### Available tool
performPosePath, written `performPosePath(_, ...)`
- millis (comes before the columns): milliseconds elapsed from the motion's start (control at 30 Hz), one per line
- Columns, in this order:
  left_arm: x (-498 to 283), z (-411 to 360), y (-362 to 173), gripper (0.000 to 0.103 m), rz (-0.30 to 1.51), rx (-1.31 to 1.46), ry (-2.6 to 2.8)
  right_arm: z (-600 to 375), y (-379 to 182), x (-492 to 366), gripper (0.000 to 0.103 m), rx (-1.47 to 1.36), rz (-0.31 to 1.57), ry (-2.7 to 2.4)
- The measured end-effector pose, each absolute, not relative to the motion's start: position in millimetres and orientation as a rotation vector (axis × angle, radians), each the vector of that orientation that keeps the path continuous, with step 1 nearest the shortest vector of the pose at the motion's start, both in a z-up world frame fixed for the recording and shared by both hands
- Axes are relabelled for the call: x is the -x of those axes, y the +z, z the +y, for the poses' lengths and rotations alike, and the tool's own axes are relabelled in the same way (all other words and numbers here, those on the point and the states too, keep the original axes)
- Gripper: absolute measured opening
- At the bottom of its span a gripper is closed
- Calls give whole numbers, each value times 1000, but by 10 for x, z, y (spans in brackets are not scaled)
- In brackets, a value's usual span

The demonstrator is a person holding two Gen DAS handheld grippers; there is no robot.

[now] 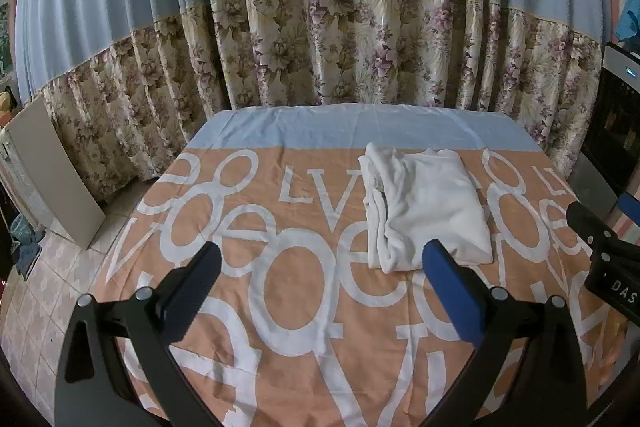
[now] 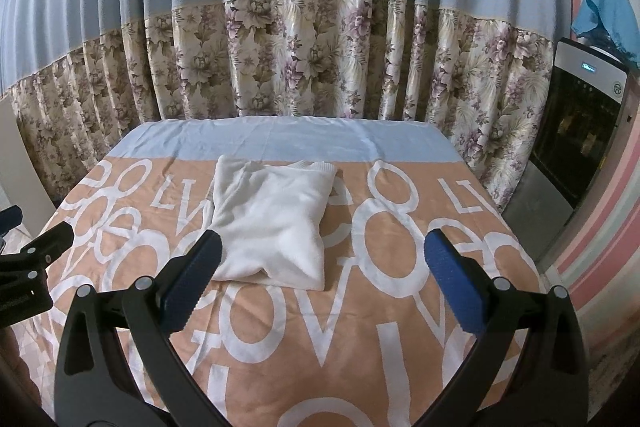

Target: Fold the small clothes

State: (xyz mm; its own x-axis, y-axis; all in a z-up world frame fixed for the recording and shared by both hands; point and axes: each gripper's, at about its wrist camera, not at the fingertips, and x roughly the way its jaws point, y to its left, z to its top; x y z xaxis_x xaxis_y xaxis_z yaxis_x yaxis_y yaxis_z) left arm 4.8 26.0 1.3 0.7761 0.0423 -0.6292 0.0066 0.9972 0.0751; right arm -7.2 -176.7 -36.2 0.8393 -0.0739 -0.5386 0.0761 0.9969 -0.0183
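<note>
From the left wrist, the left gripper (image 1: 322, 269) hangs with jaws spread wide and empty above the printed bedsheet (image 1: 280, 307), the folded white garment (image 1: 428, 203) lying just ahead and right of it. From the right wrist, the right gripper (image 2: 322, 269) gapes equally empty, the garment (image 2: 276, 219) ahead and left. It looks like 1 loose bundle, possibly a sweater, so pinching only the top layer could drag the fold apart.

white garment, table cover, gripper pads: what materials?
White garment: looks like soft knit or fleece, matte, with a ribbed hem at its far edge. Table cover: thin woven printed cotton-like sheet, fine creases. Pads: blue, ridged, probably rubber or plastic, on glossy black plastic arms.
</note>
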Motion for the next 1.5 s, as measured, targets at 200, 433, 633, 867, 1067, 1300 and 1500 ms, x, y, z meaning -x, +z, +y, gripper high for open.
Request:
performPosePath(200,-57,247,19,101,685,-75,23,-1763,-361,71,100,-5,571,-77)
performPosePath(433,-61,246,16,101,686,-76,25,-1752,-357,76,100,-4,570,-79)
performPosePath(633,-66,247,4,101,680,-80,28,-1757,-366,65,100,-4,565,-80)
performPosePath(867,-69,252,4,101,682,-83,27,-1747,-363,62,100,-4,566,-82)
performPosePath(1067,-71,246,8,101,683,-81,26,-1748,-360,56,100,-2,568,-80)
performPosePath(1300,-75,250,-23,101,690,-76,28,-1746,-366,52,100,0,566,-81)
performPosePath(1500,-71,244,-33,101,685,-79,22,-1757,-368,49,100,-1,572,-78)
